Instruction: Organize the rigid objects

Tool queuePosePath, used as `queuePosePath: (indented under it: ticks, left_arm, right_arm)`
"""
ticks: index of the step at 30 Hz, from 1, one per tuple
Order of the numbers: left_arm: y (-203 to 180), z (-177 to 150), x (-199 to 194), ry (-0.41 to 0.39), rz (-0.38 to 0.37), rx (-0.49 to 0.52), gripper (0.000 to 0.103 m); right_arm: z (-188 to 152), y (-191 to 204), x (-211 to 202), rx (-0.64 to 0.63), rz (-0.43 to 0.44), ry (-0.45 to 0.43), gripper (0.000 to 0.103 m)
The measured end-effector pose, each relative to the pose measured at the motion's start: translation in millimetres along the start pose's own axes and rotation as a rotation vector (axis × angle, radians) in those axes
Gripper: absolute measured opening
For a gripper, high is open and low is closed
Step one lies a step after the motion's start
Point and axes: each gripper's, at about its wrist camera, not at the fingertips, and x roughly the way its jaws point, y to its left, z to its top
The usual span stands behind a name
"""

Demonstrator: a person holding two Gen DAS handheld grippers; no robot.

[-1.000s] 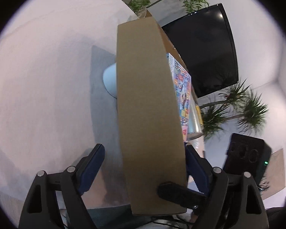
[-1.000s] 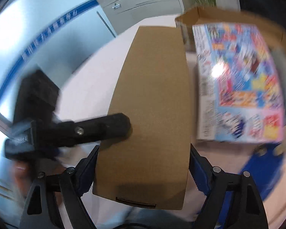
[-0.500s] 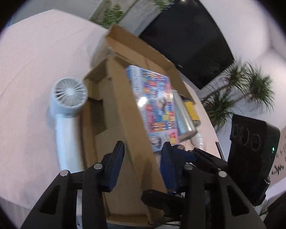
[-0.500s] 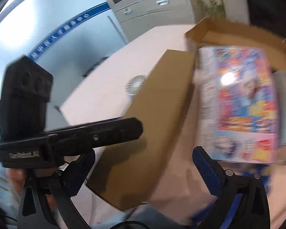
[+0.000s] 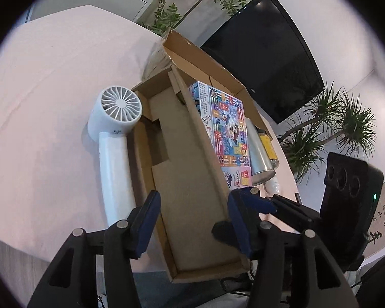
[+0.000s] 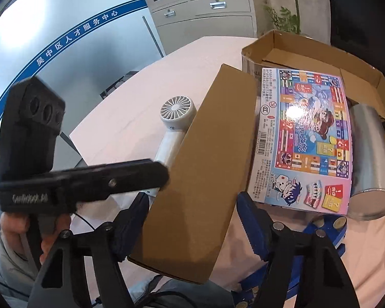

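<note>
Cardboard box lid [image 5: 190,179] is being straddled, tilted on edge, by the widely parted left gripper [image 5: 192,220] and right gripper [image 6: 192,220], neither visibly clamping. Beside it, the colourful game box [image 6: 308,138] is being propped against the open carton [image 6: 308,56].

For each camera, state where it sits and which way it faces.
Left wrist: on the left gripper, facing into the open cardboard box, the right gripper at right.
Right wrist: on the right gripper, facing the box's outer wall, the left gripper and holding hand at left.
Both show the white hair dryer and the colourful game box.
</note>
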Motion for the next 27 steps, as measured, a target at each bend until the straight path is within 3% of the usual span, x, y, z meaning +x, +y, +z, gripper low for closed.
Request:
queuePosePath:
  ticks: [2, 3, 5, 10, 12, 14, 18, 27]
  left_arm:
    - [5, -4, -3, -0.011, 0.009, -0.038, 0.057]
    - [9, -6, -3, -0.002, 0.012, -0.052, 0.057]
    - [14, -11, 2, 0.023, 0.025, -0.07, 0.057]
    - [12, -17, 29, 0.107, 0.0, -0.1, 0.057]
    - [10, -19, 39, 0.131, -0.001, -0.106, 0.053]
    - [8, -21, 44, 0.131, -0.025, -0.124, 0.042]
    - [-9, -24, 36, 0.086, 0.081, -0.033, 0.033]
    - [-47, 3, -8, -0.063, 0.142, 0.065, 0.026]
  right_arm:
    - [0, -5, -4, 0.025, -0.011, 0.006, 0.062]
    - [-2, -9, -8, 0.031, -0.029, 0.0, 0.047]
    - [2, -11, -6, 0.035, -0.093, 0.002, 0.035]
    - [-2, -21, 0, 0.054, -0.128, 0.02, 0.035]
    - [-1, -20, 4, 0.049, -0.13, 0.02, 0.035]
    - [2, -24, 11, 0.06, -0.121, 0.03, 0.033]
    - [6, -29, 15, 0.07, -0.107, 0.03, 0.028]
    - [23, -30, -23, 0.068, -0.051, -0.142, 0.021]
